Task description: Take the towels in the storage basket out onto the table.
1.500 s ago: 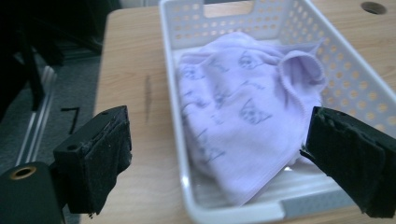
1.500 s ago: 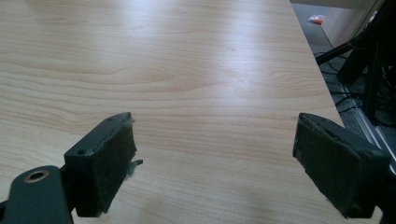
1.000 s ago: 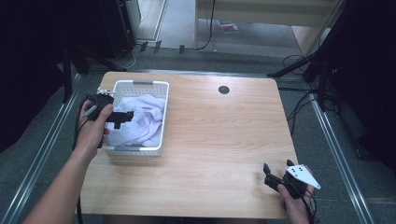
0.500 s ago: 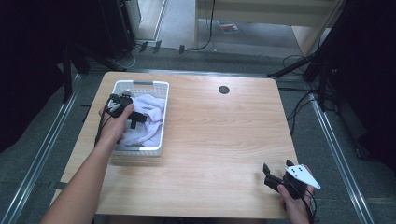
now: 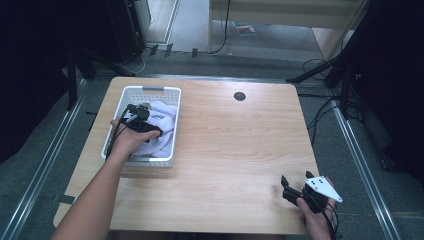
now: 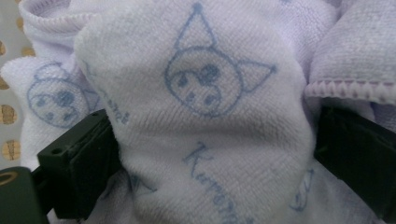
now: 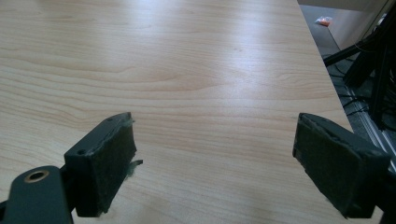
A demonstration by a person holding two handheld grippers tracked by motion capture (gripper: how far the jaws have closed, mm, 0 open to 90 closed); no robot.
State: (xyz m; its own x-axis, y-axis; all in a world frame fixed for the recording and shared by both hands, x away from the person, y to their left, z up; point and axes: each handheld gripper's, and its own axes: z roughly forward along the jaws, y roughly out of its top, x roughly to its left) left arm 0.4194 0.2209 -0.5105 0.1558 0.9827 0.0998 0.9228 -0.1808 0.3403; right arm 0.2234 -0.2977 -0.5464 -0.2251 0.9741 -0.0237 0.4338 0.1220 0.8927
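1. Wooden table [image 5: 230, 145] seen from above, with a white perforated basket [image 5: 151, 92] at its left side, near the far edge.
2. White towel [image 5: 159, 125] bunched inside the basket, printed with pale blue cartoon faces and script lettering; the print is plain in the left gripper view [image 6: 205, 116].
3. Left gripper [image 5: 145, 125] held in the left hand [image 5: 127, 140] over the basket, jaws down in the towel.
4. In the left gripper view, jaws spread apart with a fat fold of towel bulging between them and touching both pads; not squeezed together, so wide rather than clamped.
5. Basket wall with round holes at the left edge of that view [image 6: 7, 114], behind the cloth.
6. Right gripper [image 5: 296, 186] held in the right hand [image 5: 315, 215] at the near right corner of the table, well apart from the basket, grey three-cornered plate on top.
7. In the right gripper view [image 7: 212, 163], jaws wide apart with bare wood between them; a wisp of fluff on the left pad.
8. Small dark round hole [image 5: 239, 96] in the tabletop near the far edge, right of the basket.
9. Grey floor [image 5: 260, 62] with cables beyond the table.
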